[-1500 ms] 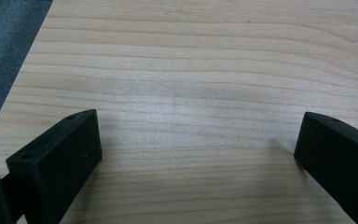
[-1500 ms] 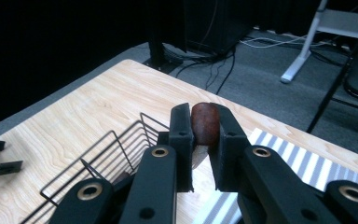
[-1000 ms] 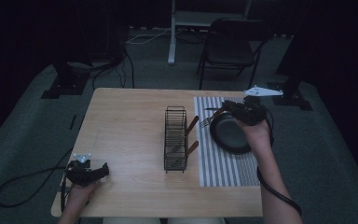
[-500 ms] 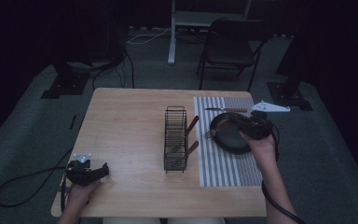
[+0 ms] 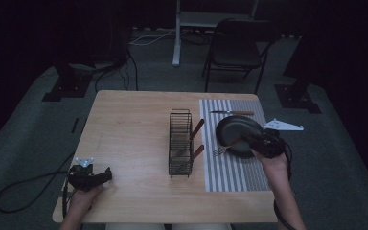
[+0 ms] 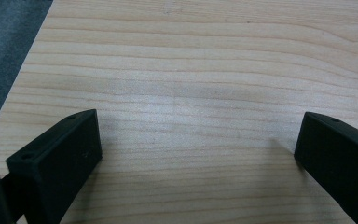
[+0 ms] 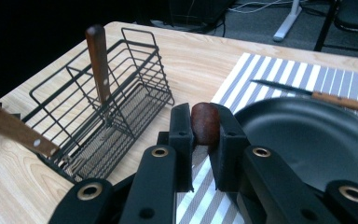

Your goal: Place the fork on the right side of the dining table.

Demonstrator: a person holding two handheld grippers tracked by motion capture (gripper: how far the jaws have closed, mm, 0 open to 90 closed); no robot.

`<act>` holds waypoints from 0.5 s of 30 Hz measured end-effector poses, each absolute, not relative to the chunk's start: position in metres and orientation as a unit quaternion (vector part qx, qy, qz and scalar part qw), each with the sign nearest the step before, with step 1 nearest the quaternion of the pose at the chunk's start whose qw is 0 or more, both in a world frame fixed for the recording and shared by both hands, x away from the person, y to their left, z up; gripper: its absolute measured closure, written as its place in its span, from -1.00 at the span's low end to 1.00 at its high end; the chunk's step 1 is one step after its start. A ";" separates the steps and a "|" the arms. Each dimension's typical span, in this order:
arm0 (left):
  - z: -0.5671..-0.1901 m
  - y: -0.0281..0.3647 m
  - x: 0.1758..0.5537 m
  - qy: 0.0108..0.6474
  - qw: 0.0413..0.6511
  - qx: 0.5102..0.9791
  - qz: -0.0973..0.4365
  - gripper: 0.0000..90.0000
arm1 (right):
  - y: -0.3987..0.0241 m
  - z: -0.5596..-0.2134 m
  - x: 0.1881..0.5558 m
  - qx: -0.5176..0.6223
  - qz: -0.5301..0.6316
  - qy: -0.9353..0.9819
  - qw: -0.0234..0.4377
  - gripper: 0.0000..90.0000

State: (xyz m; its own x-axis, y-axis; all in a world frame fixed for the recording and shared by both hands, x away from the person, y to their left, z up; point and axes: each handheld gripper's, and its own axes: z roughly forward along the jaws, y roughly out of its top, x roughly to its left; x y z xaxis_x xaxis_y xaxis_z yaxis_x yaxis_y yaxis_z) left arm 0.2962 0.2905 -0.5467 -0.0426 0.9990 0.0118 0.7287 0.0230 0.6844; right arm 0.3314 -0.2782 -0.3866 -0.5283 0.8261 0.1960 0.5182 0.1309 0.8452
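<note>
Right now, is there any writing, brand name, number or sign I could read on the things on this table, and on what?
None: no readable text anywhere.
Dark plate: plain, no mark.
Striped mat: stripes only.
Wire rack: no label.
Fork held in the right gripper: bare wooden handle.
Knife: no stamp visible.
Left gripper: black, no lettering legible.

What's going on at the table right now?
The right gripper is shut on the brown wooden handle of a fork, holding it over the left edge of the black round plate on the grey-and-white striped placemat. A wood-handled knife lies beyond the plate. The black wire cutlery basket already holds two wooden-handled utensils. The left gripper rests open on the light wooden table, holding nothing.
</note>
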 end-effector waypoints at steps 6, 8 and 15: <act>-0.547 0.290 0.296 0.671 0.251 0.644 0.270 -0.98 | -0.283 -0.396 0.312 0.469 0.479 0.723 0.165 0.79; -0.547 0.290 0.296 0.671 0.251 0.644 0.270 -0.98 | -0.284 -0.398 0.307 0.471 0.480 0.722 0.165 0.79; -0.547 0.290 0.296 0.671 0.251 0.644 0.270 -0.98 | -0.284 -0.409 0.291 0.482 0.483 0.714 0.155 0.79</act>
State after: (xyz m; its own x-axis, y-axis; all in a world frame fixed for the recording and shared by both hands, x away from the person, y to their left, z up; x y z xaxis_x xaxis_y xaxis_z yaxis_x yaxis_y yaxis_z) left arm 0.2959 0.2903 -0.5467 -0.0454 0.9989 0.0110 0.7285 0.0256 0.6846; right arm 0.2912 -0.2835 -0.4088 -0.4866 0.8389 0.2437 0.5387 0.0685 0.8397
